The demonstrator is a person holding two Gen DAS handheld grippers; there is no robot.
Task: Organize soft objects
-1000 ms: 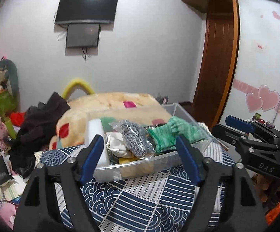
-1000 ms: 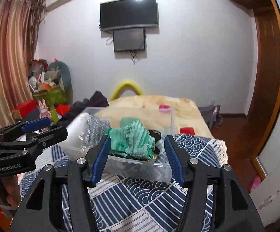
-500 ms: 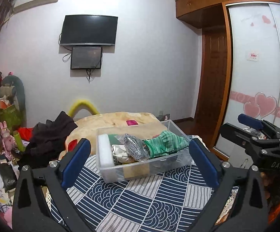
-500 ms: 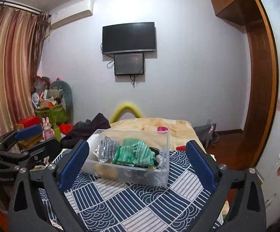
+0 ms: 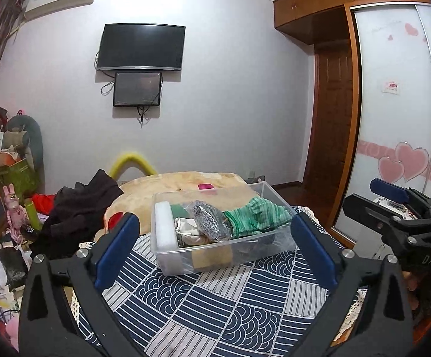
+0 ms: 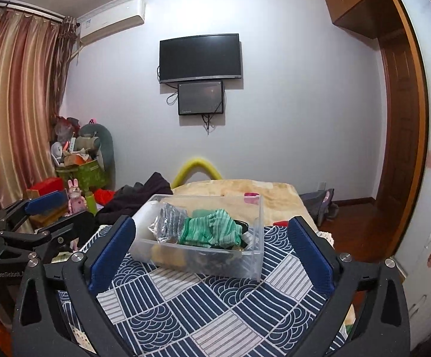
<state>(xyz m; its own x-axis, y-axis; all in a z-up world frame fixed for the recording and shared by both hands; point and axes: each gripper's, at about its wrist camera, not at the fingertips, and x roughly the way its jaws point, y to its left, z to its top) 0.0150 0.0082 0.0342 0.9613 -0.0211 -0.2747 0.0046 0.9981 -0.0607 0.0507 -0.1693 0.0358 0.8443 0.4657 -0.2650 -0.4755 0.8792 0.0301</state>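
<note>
A clear plastic bin (image 5: 168, 261) sits on a table with a blue-and-white patterned cloth (image 5: 221, 306). In it lie a green striped cloth (image 5: 257, 215), a grey mesh item in a plastic bag (image 5: 209, 221), a white foam block (image 5: 165, 227) and other soft items. The bin also shows in the right wrist view (image 6: 252, 255), with the green cloth (image 6: 212, 230). My left gripper (image 5: 215, 247) is open and empty, held back from the bin. My right gripper (image 6: 212, 253) is open and empty too. Each gripper shows in the other's view, the right one (image 5: 394, 205) and the left one (image 6: 43, 217).
Behind the table is a bed with a beige blanket (image 5: 185, 183) and dark clothes (image 5: 81, 205). Toys and clutter (image 5: 4, 184) fill the left. A TV (image 5: 140, 47) hangs on the wall. A wooden door (image 5: 331, 125) and a wardrobe with hearts (image 5: 400, 119) are on the right.
Both grippers have opened wide and pulled back and up from the bin. The bin now looks smaller and farther away, with more of the room in view.
</note>
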